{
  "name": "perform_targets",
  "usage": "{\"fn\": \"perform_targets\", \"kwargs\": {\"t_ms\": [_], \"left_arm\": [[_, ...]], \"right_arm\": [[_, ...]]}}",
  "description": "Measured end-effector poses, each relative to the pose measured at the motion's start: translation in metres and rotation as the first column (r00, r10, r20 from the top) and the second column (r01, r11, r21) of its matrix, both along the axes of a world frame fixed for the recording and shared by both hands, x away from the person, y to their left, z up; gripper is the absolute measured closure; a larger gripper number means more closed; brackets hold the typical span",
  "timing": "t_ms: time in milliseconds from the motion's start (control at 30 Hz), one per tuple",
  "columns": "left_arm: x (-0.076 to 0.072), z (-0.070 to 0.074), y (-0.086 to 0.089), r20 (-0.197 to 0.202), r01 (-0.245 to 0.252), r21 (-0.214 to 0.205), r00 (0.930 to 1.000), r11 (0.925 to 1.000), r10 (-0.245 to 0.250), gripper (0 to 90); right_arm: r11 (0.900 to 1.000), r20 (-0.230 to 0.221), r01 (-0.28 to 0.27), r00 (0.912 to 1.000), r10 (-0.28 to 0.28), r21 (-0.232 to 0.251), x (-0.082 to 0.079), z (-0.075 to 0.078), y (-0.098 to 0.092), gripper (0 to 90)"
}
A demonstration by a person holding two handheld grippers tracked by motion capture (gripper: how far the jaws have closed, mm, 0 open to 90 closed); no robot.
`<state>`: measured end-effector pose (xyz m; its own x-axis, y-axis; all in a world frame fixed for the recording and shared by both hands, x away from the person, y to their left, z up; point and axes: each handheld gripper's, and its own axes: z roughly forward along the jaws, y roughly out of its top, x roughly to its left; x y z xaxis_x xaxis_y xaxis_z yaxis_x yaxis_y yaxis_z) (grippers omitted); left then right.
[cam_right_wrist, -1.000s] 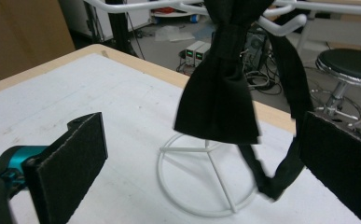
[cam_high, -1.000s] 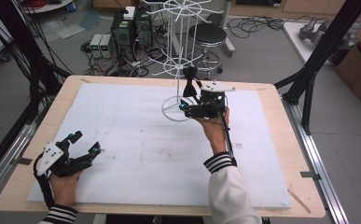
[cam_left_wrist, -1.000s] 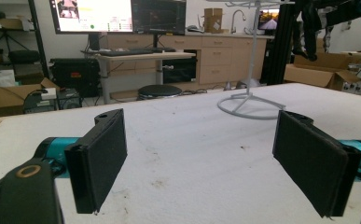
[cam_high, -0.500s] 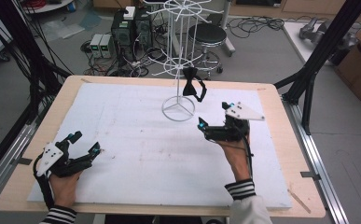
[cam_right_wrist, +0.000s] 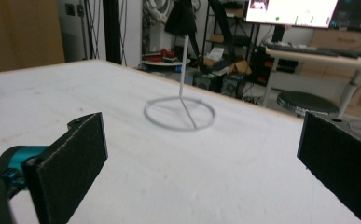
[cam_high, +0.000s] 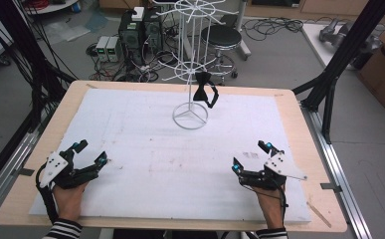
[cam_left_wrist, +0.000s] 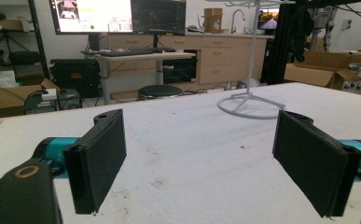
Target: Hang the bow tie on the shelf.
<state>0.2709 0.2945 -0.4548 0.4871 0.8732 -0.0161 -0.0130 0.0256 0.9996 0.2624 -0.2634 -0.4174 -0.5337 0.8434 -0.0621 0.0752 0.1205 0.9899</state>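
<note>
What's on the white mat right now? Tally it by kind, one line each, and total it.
White wire display stand: 1
Black bow tie hanging on the stand: 1
Handheld grippers: 2, left gripper and right gripper, both open
Total: 4

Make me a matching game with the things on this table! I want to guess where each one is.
Things:
1. black bow tie
2. white wire stand
3. left hand-held gripper
4. right hand-held gripper

Places:
A. near left corner of the table, open
B. hanging on an arm of the stand
C. near right corner of the table, open
D. standing at the far middle of the white mat

Pairs: 1-B, 2-D, 3-A, 4-C
</note>
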Motion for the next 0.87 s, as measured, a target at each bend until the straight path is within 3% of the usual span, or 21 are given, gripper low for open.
{"fn": "perform_targets", "kwargs": {"t_ms": [133, 233, 333, 633, 867], "left_arm": [[0.0, 0.0, 0.0, 0.0, 0.001, 0.003, 1.0, 1.0, -0.001, 17.5], [0.0, 0.0, 0.0, 0.001, 0.001, 0.004, 1.0, 1.0, -0.001, 17.4], [0.0, 0.0, 0.0, 0.001, 0.001, 0.004, 1.0, 1.0, -0.001, 17.4], [0.0, 0.0, 0.0, 0.003, -0.001, 0.009, 1.0, 1.0, 0.001, 17.1], [0.0, 0.0, 0.0, -0.001, -0.002, 0.01, 1.0, 0.9999, 0.002, 16.9]], "right_arm": [[0.9996, -0.004, 0.016, 0.9999, -0.016, 0.021, -0.005, -0.012, -0.006, 0.4], [0.9989, 0.025, 0.03, 0.9992, -0.031, 0.034, -0.013, -0.026, -0.014, 0.4], [0.9979, 0.012, 0.049, 0.9987, -0.05, 0.041, -0.015, -0.034, -0.02, 0.4], [0.9938, 0.047, 0.063, 0.9966, -0.068, 0.092, -0.018, -0.036, -0.025, 0.5], [0.9932, 0.046, 0.065, 0.9965, -0.07, 0.096, -0.018, -0.037, -0.026, 0.5]]}}
